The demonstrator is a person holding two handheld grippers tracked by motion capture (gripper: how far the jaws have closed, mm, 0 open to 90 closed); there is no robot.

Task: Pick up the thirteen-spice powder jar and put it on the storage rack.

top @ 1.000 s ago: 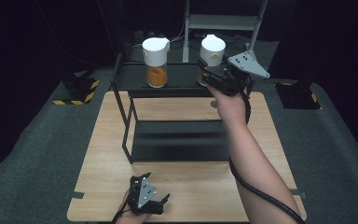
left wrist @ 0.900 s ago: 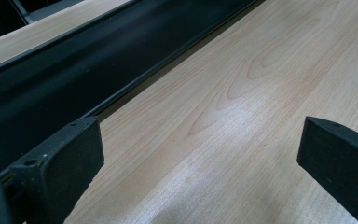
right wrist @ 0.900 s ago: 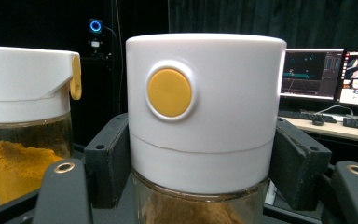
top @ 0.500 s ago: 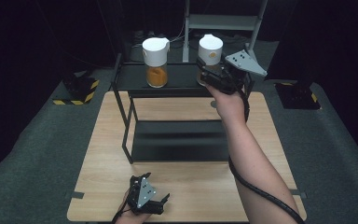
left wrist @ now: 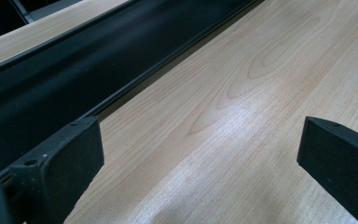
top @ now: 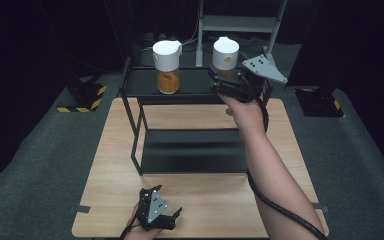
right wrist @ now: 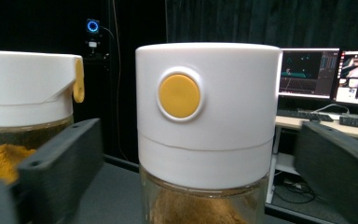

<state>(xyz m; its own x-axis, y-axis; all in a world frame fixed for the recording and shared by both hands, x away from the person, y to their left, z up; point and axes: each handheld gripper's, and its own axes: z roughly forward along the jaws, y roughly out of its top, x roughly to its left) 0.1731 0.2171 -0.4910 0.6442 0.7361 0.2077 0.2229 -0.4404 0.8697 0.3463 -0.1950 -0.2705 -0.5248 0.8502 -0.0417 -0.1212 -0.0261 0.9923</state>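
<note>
While the right gripper [top: 219, 80] has just spread its jaws, released, around the jar [right wrist: 208, 126] at the shelf's [top: 192, 87] 1 o'clock corner | risk: pulling back skewed could clip it off the near edge | room: second jar [top: 167, 67] at 9 o'clock, well apart | left gripper [top: 166, 220] released, empty, on counter [top: 190, 210].
</note>
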